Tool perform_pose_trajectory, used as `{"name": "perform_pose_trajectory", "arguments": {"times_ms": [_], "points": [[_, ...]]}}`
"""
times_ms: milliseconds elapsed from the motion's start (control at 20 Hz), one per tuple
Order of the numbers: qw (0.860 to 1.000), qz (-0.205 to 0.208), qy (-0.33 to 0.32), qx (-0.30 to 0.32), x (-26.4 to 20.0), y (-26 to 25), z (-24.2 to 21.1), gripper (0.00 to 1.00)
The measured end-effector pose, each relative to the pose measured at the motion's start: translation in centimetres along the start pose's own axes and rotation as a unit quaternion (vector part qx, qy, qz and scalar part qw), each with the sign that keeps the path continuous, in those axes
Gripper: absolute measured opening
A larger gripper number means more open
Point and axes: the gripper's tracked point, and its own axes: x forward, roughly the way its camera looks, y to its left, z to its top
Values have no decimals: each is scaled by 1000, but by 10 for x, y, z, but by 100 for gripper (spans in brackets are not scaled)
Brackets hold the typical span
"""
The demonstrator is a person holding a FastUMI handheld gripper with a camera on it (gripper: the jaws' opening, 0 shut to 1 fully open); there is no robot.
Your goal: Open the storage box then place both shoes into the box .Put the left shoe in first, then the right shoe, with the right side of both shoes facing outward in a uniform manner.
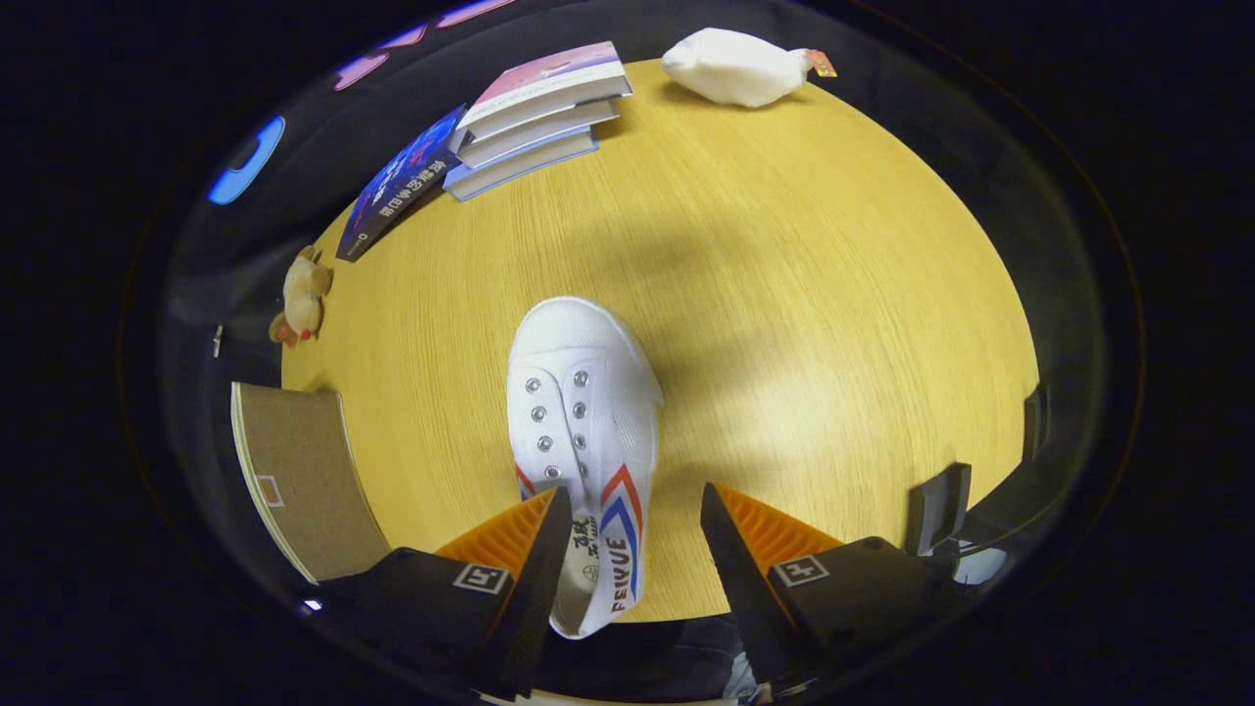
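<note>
Round wooden table [784,294], pale yellow grain, dark cloth wall behind it. I list what I see from left to right. Item one: brown cardboard box panel [304,480] at the table's near left edge. Item two: small tan stuffed toy [302,299] beyond it, at the rim. Item three: dark blue book [400,184] lying flat, touching a stack of three books [534,118] with a pink cover on top. Item four: white shoe [580,422] with red and blue stripes, toe pointing away from me, heel between the fingers and close against the left one. Item five: white plush duck [735,67] at the far edge. My gripper [635,525] stands spread apart, gripping nothing.
</note>
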Motion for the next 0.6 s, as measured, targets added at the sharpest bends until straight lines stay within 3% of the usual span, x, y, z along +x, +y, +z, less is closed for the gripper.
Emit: {"name": "perform_pose_trajectory", "arguments": {"times_ms": [150, 300, 450, 600], "points": [[1000, 2, 7, -22, 19, 6, 3, 78], [999, -8, 26, -46, 24, 0, 1, 49], [999, 32, 32, -21, 16, 1, 4, 18], [998, 52, 21, 8, -2, 8, 5, 15]]}}
